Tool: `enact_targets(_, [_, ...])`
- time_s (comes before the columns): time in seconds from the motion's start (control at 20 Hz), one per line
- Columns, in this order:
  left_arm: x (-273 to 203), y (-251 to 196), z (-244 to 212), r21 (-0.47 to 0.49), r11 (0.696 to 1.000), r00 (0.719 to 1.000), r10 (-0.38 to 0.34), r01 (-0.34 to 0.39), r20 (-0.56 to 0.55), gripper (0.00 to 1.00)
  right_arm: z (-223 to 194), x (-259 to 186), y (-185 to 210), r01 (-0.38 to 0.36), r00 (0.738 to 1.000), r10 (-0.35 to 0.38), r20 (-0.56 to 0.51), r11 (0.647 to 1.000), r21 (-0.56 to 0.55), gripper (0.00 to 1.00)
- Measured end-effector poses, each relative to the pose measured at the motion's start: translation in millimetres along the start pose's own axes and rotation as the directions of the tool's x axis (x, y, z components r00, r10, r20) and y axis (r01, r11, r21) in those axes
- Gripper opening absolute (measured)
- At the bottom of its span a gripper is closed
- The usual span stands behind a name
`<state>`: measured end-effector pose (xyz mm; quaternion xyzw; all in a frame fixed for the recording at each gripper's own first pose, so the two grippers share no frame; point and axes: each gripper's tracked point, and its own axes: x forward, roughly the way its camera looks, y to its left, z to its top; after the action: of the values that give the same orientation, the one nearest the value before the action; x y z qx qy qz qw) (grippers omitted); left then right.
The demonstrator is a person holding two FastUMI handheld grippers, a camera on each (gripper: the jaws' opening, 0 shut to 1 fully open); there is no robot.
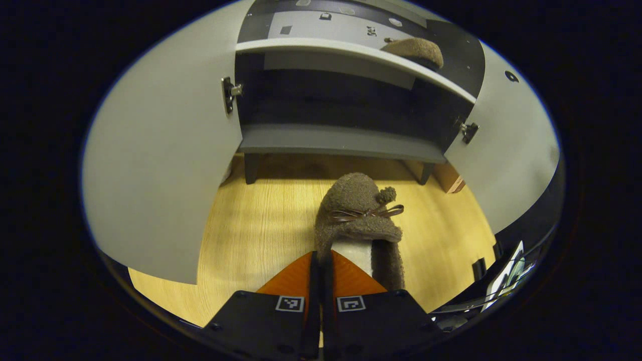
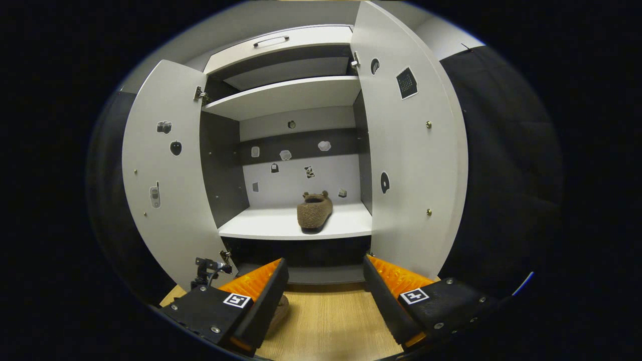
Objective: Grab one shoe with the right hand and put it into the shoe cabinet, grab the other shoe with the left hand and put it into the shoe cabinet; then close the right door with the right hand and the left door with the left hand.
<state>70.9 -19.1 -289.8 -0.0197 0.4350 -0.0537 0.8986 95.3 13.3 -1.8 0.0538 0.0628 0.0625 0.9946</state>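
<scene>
- Seen from the left gripper view, the left gripper (image 1: 321, 268) had its jaws narrowed on the heel rim of the second shoe (image 1: 359, 220), which sat on the wooden floor (image 1: 251, 230) before the shoe cabinet (image 1: 341, 138); stowing remained.
- Seen from the right gripper view, the right gripper (image 2: 325, 281) stood wide and empty; the first shoe (image 2: 314, 210) rested on the shelf (image 2: 271, 228).
- Both doors, left door (image 2: 160, 200) and right door (image 2: 411, 165), hung open, closing outstanding.

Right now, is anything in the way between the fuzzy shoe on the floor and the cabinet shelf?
Nothing visible blocks it. The left tool is pinching the heel of the shoe on the floor. Both cabinet doors stand open, and the shelf has bare room beside the other shoe.
</scene>
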Motion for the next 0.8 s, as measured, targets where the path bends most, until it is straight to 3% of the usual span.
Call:
enact_targets(0.35, [-79, -26, 118, 0.007, 1.0, 0.976, -0.028, 0.028, 0.216, 0.1, 5, -11, 6, -0.016, 1.0, 0.016, 0.01, 1.0, 0.021, 0.92])
enact_targets(0.8, [-87, -43, 263, -0.017, 1.0, 0.909, -0.003, 0.012, 0.416, 0.1, 36, -32, -5, -0.02, 0.997, 0.016, 0.071, 0.998, 0.051, 0.93])
